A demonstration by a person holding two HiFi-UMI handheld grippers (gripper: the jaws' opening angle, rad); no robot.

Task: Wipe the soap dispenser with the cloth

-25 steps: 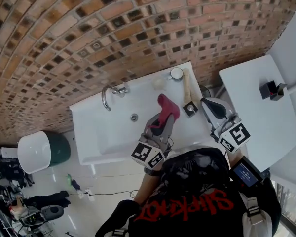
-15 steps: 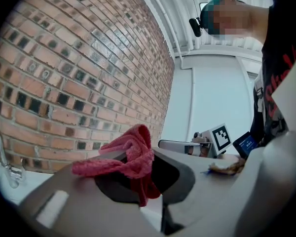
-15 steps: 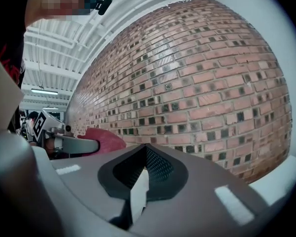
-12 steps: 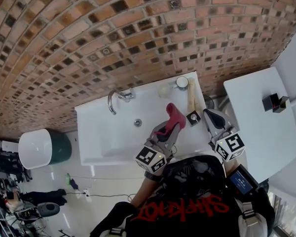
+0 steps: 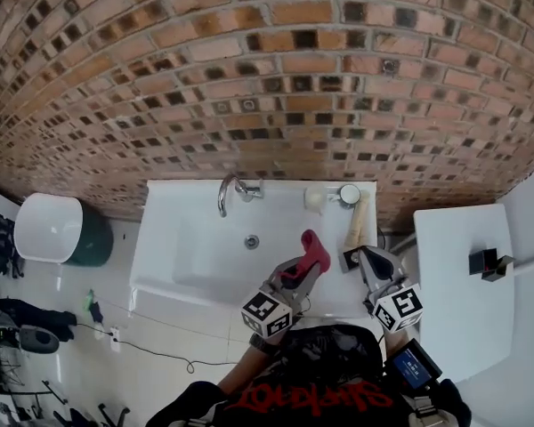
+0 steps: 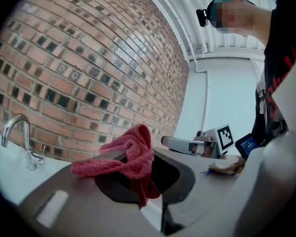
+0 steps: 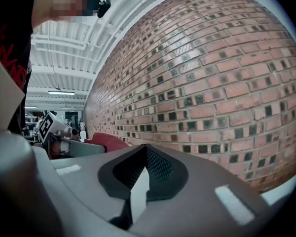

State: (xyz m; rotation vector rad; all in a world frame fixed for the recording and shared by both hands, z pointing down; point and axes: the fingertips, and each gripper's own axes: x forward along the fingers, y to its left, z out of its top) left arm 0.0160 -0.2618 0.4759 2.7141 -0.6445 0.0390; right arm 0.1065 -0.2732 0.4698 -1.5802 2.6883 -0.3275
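The left gripper's (image 6: pixel 138 157) fingers are clamping the red cloth (image 5: pixel 313 249), which is hiding their tips. The right gripper's (image 5: pixel 363 256) fingers are pressing together, empty. The tan soap dispenser (image 5: pixel 358 223) is sitting at the tabletop's (image 5: pixel 165 238) right edge, its details too small to make out.

A washroom — white sink (image 5: pixel 173 256), tap (image 5: pixel 229 190), brick wall (image 5: pixel 249 69).

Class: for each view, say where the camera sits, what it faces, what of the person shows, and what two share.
Head view: on the head, facing down at a white ceramic basin; black shirt shows.
Left gripper view: on the left tongs, facing the brown brick wall; shirt at right.
Right gripper view: on the right tongs, facing that wall; shirt at left.
Shared by both gripper views: crumpled red cloth.
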